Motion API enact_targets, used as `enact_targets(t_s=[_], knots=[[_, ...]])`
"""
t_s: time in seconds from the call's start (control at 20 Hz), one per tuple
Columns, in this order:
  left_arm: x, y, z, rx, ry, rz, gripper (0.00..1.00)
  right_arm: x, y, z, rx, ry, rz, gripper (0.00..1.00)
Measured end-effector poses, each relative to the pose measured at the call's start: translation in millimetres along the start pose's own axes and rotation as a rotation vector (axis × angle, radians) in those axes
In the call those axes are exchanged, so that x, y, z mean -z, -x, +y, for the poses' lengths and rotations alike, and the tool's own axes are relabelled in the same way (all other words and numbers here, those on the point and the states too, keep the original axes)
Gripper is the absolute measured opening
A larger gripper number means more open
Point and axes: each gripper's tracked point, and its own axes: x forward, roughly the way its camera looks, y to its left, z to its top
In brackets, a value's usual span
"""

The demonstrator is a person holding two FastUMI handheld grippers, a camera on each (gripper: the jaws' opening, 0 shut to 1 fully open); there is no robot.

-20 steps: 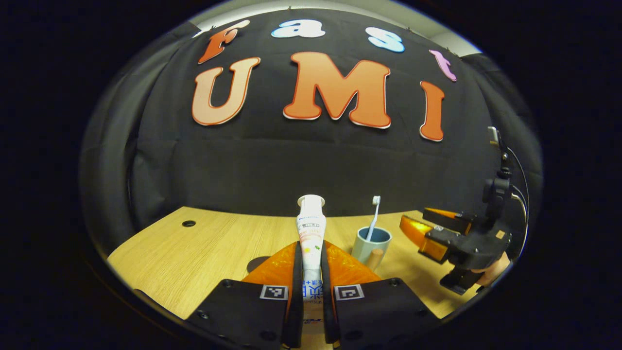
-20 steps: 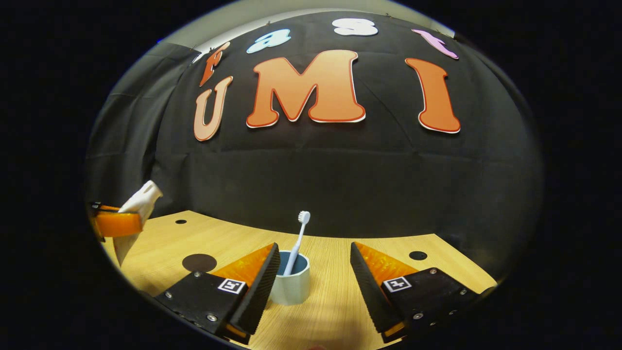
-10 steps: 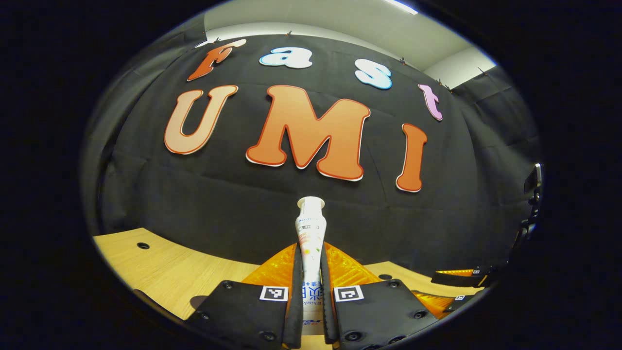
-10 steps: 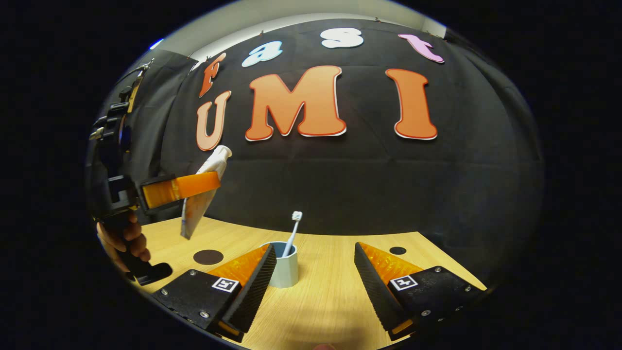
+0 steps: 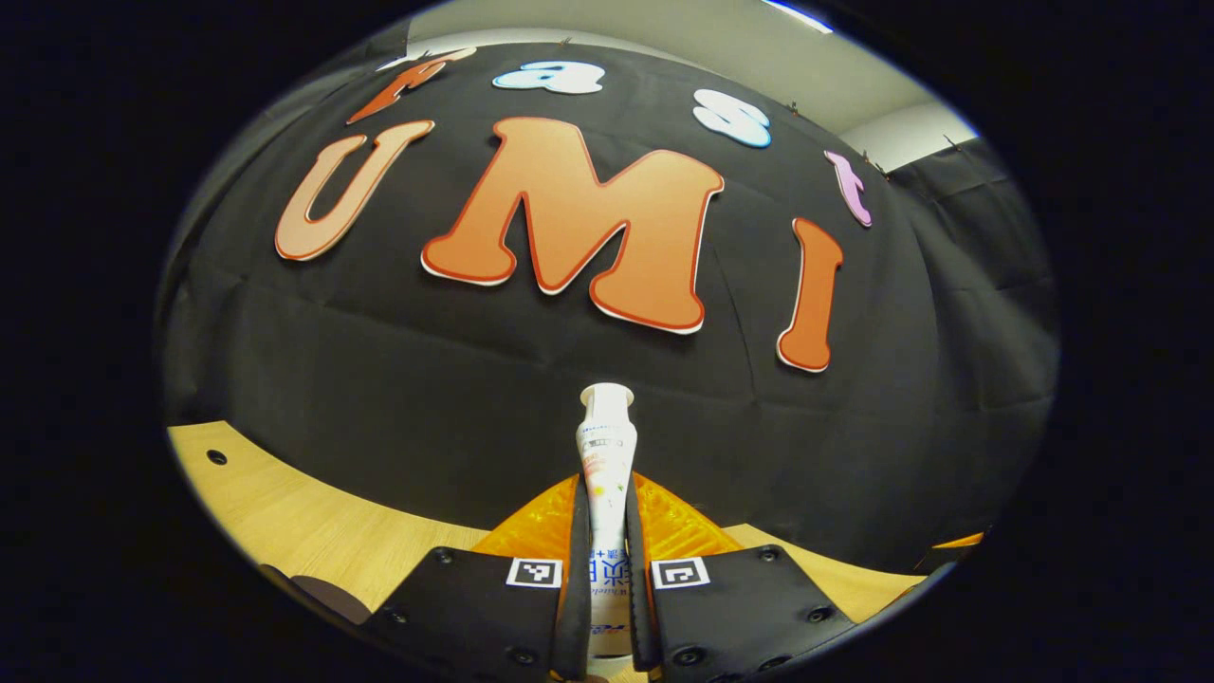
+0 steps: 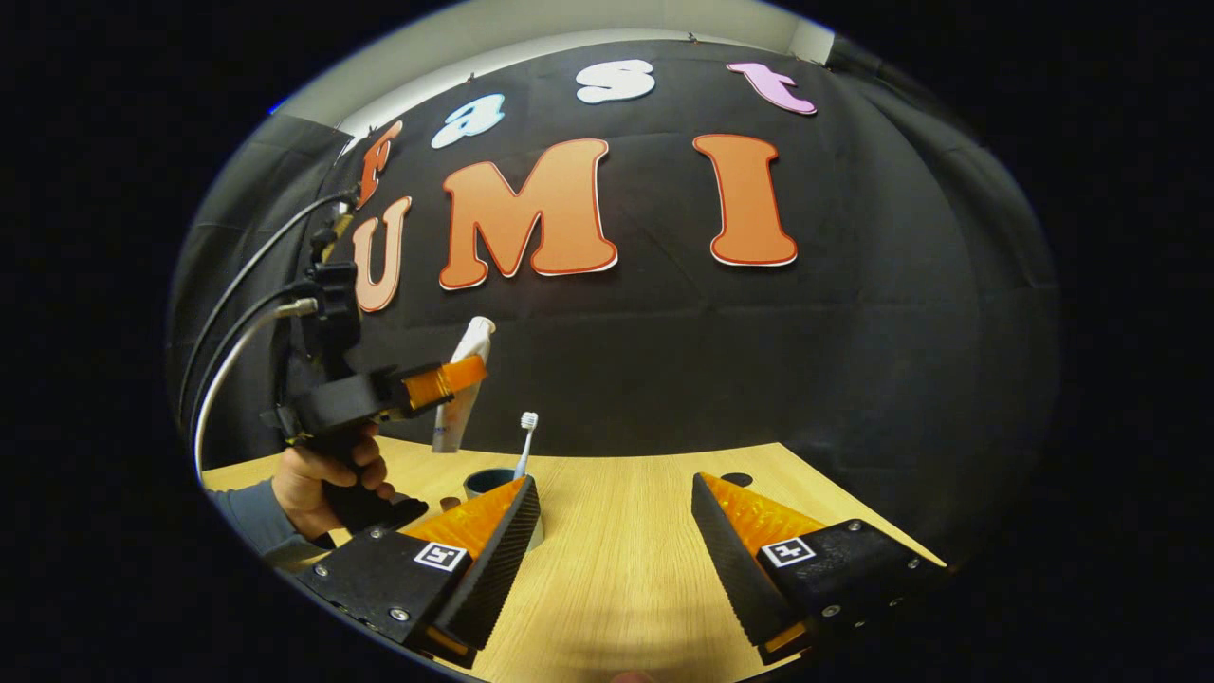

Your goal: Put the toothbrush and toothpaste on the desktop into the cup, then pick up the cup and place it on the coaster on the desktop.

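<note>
Toothpaste seemingly above cup.

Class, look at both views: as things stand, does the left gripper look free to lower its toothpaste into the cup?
Probably yes. The left gripper holds the toothpaste in the air just above the cup. Only the toothbrush stands in it, leaning right, and the open right gripper is nearer the camera.
</note>
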Motion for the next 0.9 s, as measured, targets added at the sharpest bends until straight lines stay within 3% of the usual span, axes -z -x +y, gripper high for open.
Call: enact_targets(t_s=[0.4, 0.6, 0.7, 0.75, 0.8, 0.9], knots=[[57, -20, 8, -0.077, 0.014, 0.065, 0.22, 1, 6, 5, -0.017, 0.021, -0.012, 1.00], [66, -18, 7, -0.060, 0.039, 0.095, 0.25, 0, 7, 5, -0.011, 0.032, -0.019, 0.97], [70, -9, 4, -0.044, 0.033, 0.130, 0.30, 1, 7, 6, -0.011, 0.020, -0.012, 0.97], [66, -5, 4, -0.032, 0.030, 0.121, 0.37, 0, 7, 7, -0.013, 0.014, -0.008, 0.97], [56, 3, 1, -0.015, 0.029, 0.110, 0.37, 0, 7, 8, -0.010, 0.012, -0.008, 0.97], [38, 18, -1, 0.004, -0.002, 0.104, 0.56, 1, 4, 10, 0.001, 0.014, 0.004, 0.97]])
